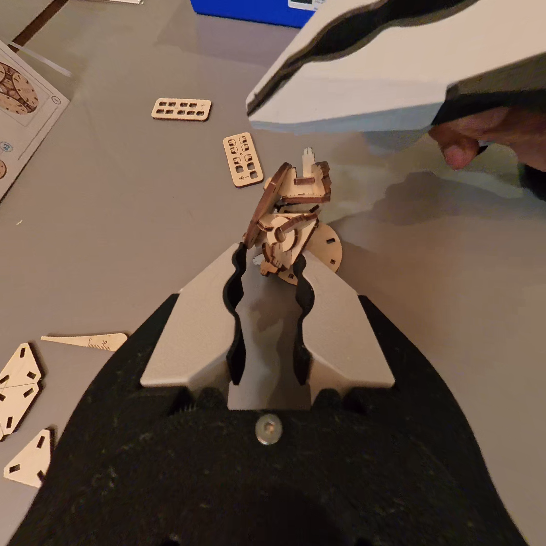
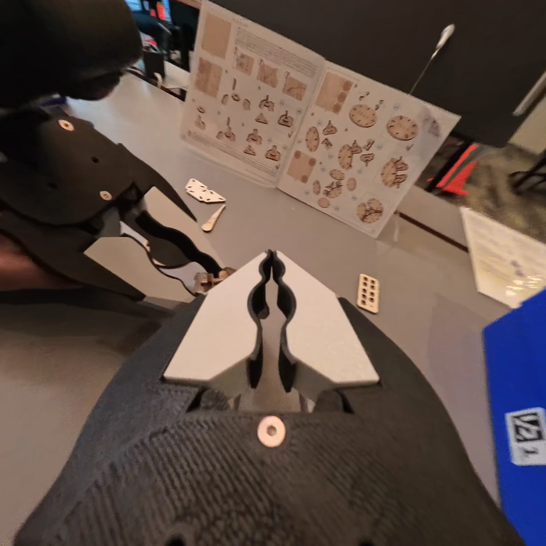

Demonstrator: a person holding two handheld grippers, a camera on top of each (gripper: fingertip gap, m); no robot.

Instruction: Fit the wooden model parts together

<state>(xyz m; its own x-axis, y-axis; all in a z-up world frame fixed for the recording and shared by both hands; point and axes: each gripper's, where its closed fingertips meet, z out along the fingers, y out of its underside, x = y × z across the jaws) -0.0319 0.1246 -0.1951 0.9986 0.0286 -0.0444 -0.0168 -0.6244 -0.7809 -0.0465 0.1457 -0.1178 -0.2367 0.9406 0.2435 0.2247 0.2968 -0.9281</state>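
Observation:
My left gripper [image 1: 270, 254] is shut on a small wooden model [image 1: 283, 224] made of slotted plywood parts, with a round disc behind it. Both black pads press its lower part, and it stands upright on the grey table [image 1: 133, 236]. The right wrist view shows the same grasp at its left, with the model [image 2: 206, 279] at the left gripper's tips. My right gripper [image 2: 271, 254] is shut, its tips touching, with nothing visible between them. It hovers above and to the right of the model, as the left wrist view [image 1: 339, 88] shows, with a hand [image 1: 472, 141] behind it.
Two small wooden plates with holes [image 1: 181, 109] [image 1: 243, 159] lie beyond the model. Flat wooden pieces [image 1: 17, 384] and a wooden wedge [image 1: 88, 341] lie at the left. An open instruction booklet [image 2: 310, 133] stands at the back. A blue box [image 2: 520, 413] is at the right. About 8 cm separates my left fingertips from my right.

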